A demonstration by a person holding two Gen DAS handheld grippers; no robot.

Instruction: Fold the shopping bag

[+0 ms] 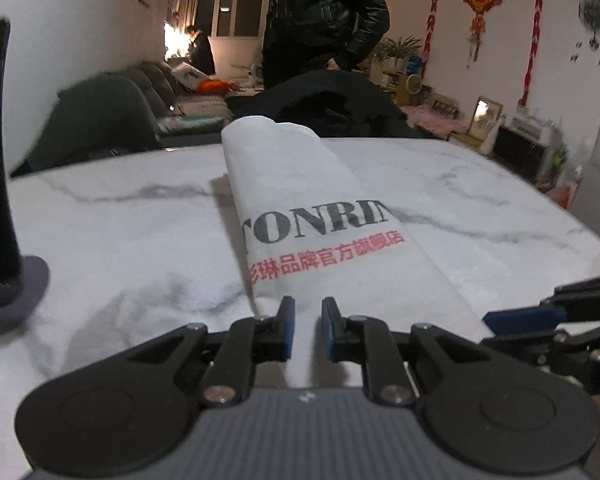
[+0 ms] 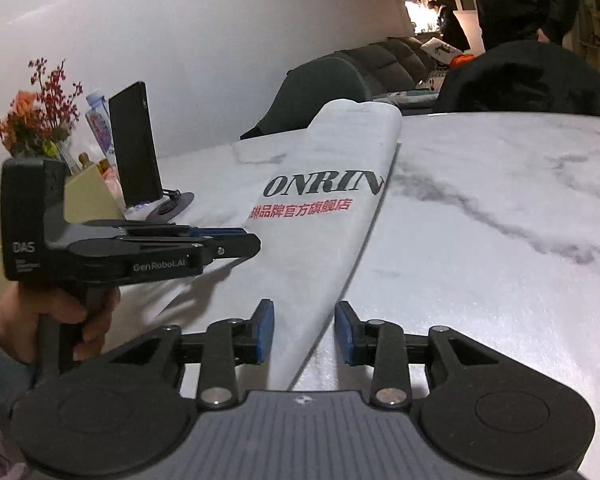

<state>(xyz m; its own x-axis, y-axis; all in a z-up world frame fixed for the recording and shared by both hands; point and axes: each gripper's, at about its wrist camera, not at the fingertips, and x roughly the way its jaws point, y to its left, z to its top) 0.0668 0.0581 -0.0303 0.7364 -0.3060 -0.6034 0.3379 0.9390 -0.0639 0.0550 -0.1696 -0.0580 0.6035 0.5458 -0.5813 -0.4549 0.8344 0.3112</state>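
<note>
bag folded strip, mid-table | both sides bare marble | phone stand left edge

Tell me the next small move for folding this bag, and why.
Probably ease the right gripper forward and close on the shopping bag: its near edge lies between the open jaws, the bag is a long strip, and the left gripper is open at the same end.

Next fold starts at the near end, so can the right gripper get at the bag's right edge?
Probably yes: the right gripper has its jaws open straddling the bag's right edge, with only bare marble table alongside.
</note>
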